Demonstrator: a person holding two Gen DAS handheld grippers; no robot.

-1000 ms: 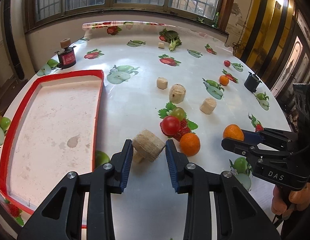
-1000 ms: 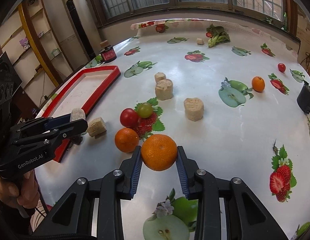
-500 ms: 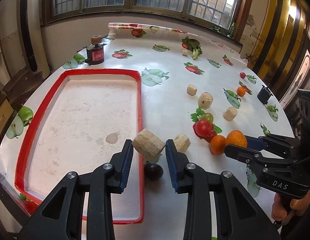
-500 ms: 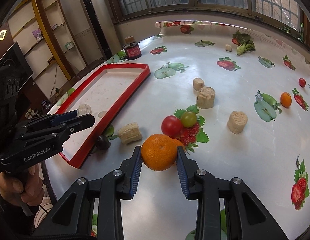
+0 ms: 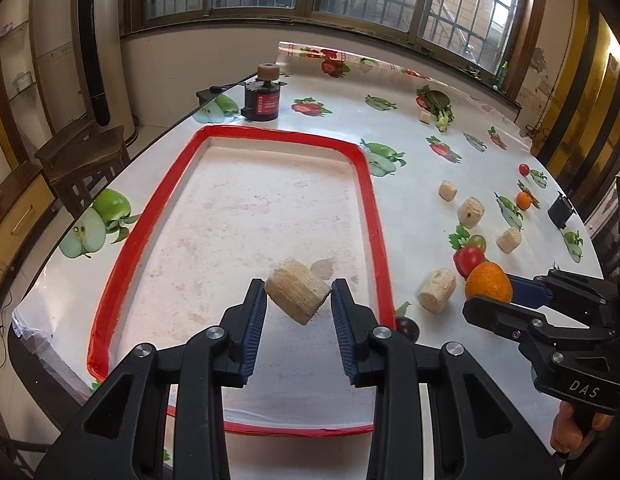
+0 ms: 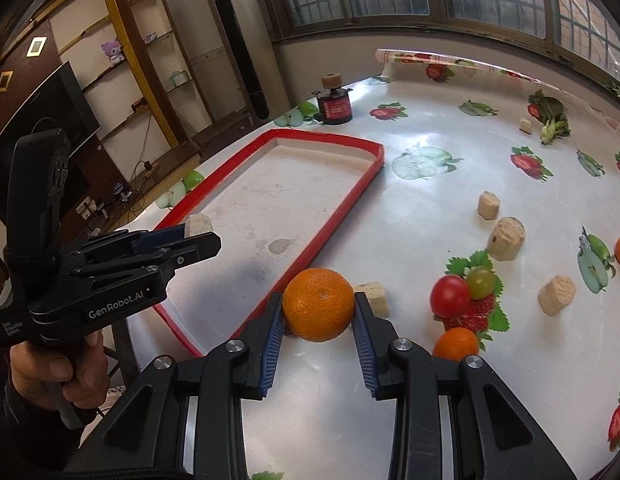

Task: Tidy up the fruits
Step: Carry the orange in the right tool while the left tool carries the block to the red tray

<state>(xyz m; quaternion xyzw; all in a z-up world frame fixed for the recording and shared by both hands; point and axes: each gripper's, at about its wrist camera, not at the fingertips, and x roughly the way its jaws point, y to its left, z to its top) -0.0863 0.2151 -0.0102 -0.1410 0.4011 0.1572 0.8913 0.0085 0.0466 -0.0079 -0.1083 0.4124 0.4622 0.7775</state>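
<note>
My left gripper (image 5: 298, 294) is shut on a beige corn-cob chunk (image 5: 296, 290) and holds it above the near part of the red-rimmed tray (image 5: 374, 216). My right gripper (image 6: 319, 306) is shut on an orange (image 6: 319, 304), held over the tray's right rim (image 6: 310, 264). In the left wrist view the right gripper (image 5: 488, 292) shows at the right with the orange (image 5: 488, 282). In the right wrist view the left gripper (image 6: 198, 232) shows at the left with the cob chunk (image 6: 198, 224). The tray holds nothing.
On the fruit-print tablecloth lie a red tomato (image 6: 450, 296), a green grape (image 6: 480, 282), a second orange (image 6: 456, 344), several cob chunks (image 6: 556, 294), a dark plum (image 5: 406, 326) and a far small orange (image 5: 523, 200). A red-and-black jar (image 5: 264, 100) stands behind the tray. A person's hand (image 6: 58, 372) holds the left handle.
Both grippers have carried their loads leftward from the open cloth. The cob chunk now hangs over the tray, and the orange has reached the tray's right rim.
</note>
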